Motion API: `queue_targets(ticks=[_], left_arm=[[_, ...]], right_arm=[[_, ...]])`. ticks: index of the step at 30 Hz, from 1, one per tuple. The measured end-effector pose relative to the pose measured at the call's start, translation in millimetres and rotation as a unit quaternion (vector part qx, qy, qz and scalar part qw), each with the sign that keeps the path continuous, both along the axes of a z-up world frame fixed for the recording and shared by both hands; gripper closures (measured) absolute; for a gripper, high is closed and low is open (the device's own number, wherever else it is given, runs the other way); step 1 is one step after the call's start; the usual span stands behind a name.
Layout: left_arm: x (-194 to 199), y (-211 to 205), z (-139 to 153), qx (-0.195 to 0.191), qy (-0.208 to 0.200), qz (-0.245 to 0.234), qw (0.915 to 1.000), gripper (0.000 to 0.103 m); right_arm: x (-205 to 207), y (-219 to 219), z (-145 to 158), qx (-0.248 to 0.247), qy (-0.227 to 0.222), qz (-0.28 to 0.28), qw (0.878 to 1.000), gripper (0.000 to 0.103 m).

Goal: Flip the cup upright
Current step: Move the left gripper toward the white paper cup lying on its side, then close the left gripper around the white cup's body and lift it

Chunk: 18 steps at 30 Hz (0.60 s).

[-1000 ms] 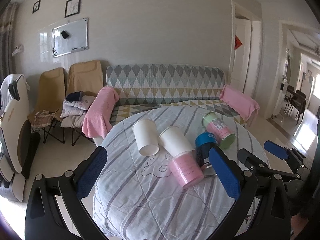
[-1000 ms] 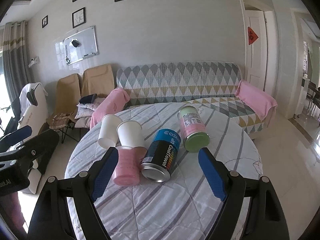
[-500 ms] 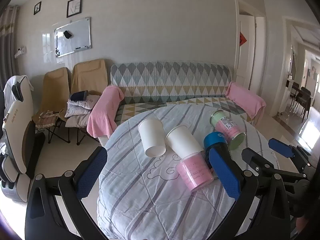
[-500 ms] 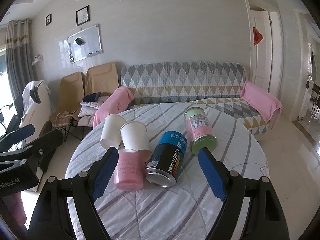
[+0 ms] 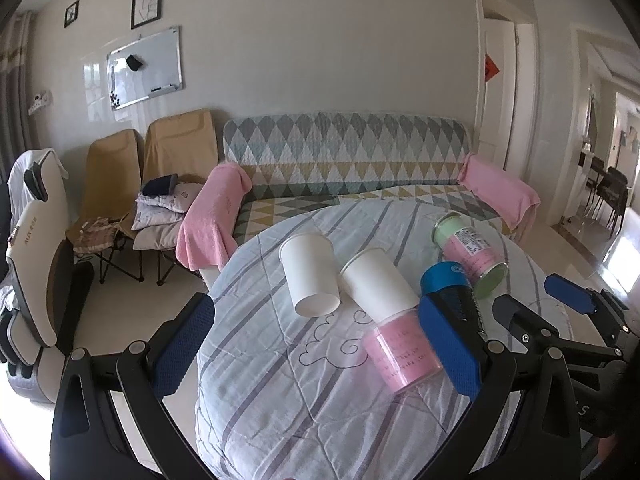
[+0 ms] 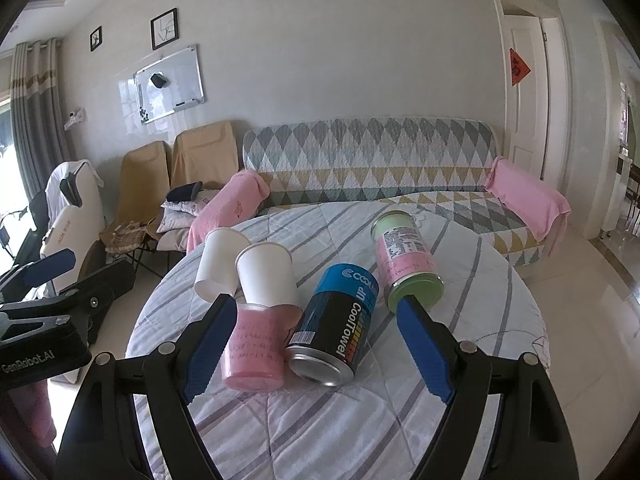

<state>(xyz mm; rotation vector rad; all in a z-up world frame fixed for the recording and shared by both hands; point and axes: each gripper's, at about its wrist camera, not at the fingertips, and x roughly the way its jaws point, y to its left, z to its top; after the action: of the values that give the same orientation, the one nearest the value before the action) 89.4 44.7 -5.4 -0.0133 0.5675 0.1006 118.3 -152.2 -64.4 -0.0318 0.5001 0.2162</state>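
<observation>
We see a round surface covered with a striped quilted cloth, and behind it a sofa in a diamond-patterned cover with pink towels over both arms. Left of the sofa stand two tan folding chairs, one piled with cushions, and a whiteboard hangs on the wall above them.

Our left hand-held gripper hovers above the near left edge of the surface, its blue-padded fingers spread wide apart and holding nothing. Our right hand-held gripper hangs over the near side with its jaws likewise wide apart and empty; between its fingers we see the nearest items.

On the surface lie five things, all on their sides. A dark can with a blue top, printed "CoolTowel", points its metal base towards us. Right of it and slightly farther lies a pink and green canister. Left of the dark can lies a pink cup, with the mouth of a white paper cup touching or slipped over its far end; we cannot tell which. A second white paper cup rests just left of that one, touching it, its open mouth facing near and left.
</observation>
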Motion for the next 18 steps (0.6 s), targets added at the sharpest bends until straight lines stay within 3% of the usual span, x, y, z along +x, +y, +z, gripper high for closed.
queue_targets(ticks=[18], left_arm=[[43.0,11.6,-15.3,0.006,0.028,0.007,0.9996,0.0]], right_arm=[[27.5,5.0,-4.9,0.004,0.011,0.014,1.0,0.02]])
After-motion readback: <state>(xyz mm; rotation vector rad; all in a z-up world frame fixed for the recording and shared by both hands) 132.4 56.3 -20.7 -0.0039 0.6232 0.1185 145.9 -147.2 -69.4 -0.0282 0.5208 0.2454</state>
